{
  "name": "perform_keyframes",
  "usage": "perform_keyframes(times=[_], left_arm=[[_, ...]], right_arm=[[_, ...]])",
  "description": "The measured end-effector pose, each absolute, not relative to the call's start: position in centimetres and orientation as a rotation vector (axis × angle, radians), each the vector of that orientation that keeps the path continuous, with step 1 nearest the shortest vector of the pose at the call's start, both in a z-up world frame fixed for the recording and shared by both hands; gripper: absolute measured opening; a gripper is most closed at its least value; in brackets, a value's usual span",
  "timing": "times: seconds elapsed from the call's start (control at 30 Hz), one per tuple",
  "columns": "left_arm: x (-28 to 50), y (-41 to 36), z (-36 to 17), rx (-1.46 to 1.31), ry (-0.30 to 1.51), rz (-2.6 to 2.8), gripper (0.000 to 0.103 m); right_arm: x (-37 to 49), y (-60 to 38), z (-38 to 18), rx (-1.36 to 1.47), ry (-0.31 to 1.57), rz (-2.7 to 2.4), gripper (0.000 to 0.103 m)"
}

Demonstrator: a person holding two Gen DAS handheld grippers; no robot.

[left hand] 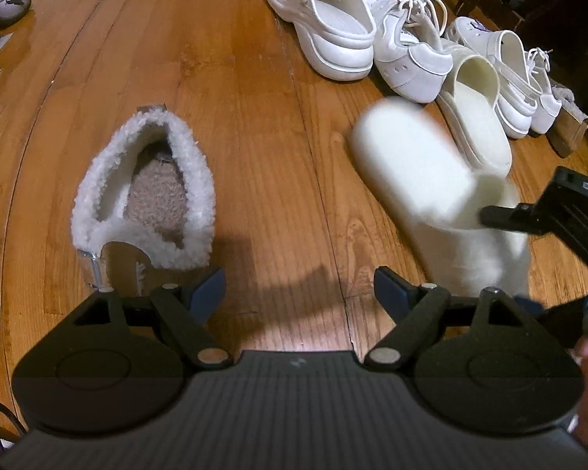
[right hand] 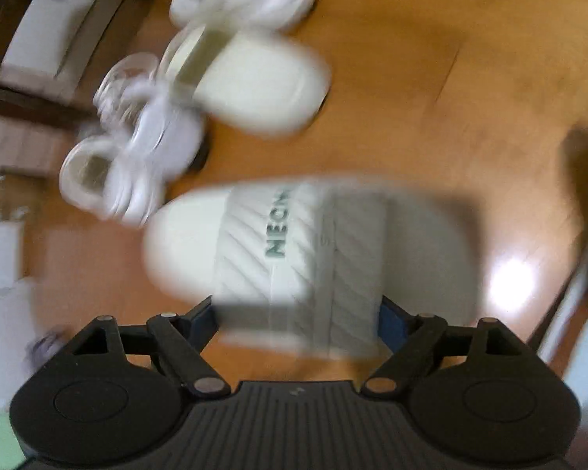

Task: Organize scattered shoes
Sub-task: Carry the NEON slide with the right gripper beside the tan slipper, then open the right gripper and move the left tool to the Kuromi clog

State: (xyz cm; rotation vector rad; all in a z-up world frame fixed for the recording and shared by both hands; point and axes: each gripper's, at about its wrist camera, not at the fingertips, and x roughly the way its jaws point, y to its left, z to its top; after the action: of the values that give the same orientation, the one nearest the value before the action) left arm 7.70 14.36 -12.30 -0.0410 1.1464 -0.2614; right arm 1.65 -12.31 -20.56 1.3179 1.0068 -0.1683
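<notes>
Right claw: my right gripper [right hand: 298, 319] has the cream slide [right hand: 294, 250] between its 2 blue pads at the lower centre of the right wrist view; the pads sit at the strap's 2 sides, but blur keeps me from telling whether they press on it.
Left claw: my left gripper [left hand: 300, 286] is spread wide over bare wood floor [left hand: 254, 137], pinching nothing.
Fleece slipper: the fleece-lined slipper [left hand: 149, 192] stands at centre left of the left wrist view, just above my left pad and apart from it.
Row: the matching cream slide [left hand: 476, 117], 2 white clogs [left hand: 325, 19] and white lace-up sneakers [left hand: 411, 55] line up at upper right.
Hard to see: the right wrist view is smeared; the held slide's heel is shadowed, and the shoes at its upper left are blurred shapes.
Cut off: a purple shoe [left hand: 4, 2] is clipped at the upper left edge of the left wrist view.
Writing: teal letters "NECN" on the strap, the rest unreadable.
</notes>
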Motion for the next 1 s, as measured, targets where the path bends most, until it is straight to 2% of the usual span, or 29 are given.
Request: perform_keyframes(times=[0.1, 0.23, 0.33, 0.5, 0.57, 0.67, 0.77, 1.0], left_arm=[[7.8, 14.6, -12.4, -0.050, 1.150, -0.251, 0.083], [7.8, 14.7, -12.4, -0.068, 1.154, -0.253, 0.083], [7.9, 14.6, -12.4, -0.066, 1.156, -0.254, 0.083], [7.9, 14.5, -12.4, -0.061, 1.144, -0.247, 0.083], [8.0, 14.4, -12.4, -0.081, 1.126, -0.254, 0.083], [8.2, 14.5, -12.5, -0.121, 1.058, -0.234, 0.083], [8.9, 14.1, -13.0, -0.122, 0.992, -0.152, 0.083], [9.7, 13.6, -12.5, -0.215, 0.905, -0.150, 0.083]], right_arm=[[0.6, -13.1, -19.8, 1.275, 0.983, -0.056, 0.088], [0.0, -14.7, -17.2, 1.019, 0.872, -0.116, 0.088], [-0.4, -15.7, -16.3, 0.928, 0.799, -0.110, 0.077], [-0.6, -15.4, -14.6, 0.872, 0.838, -0.026, 0.077], [-0.4, -13.9, -14.0, 0.718, 0.831, -0.018, 0.082], [0.2, -12.7, -13.3, 0.623, 0.842, -0.090, 0.082], [1.0, -12.6, -13.4, 0.687, 0.929, -0.117, 0.081], [2.0, -14.2, -12.9, 0.778, 0.983, -0.019, 0.081]])
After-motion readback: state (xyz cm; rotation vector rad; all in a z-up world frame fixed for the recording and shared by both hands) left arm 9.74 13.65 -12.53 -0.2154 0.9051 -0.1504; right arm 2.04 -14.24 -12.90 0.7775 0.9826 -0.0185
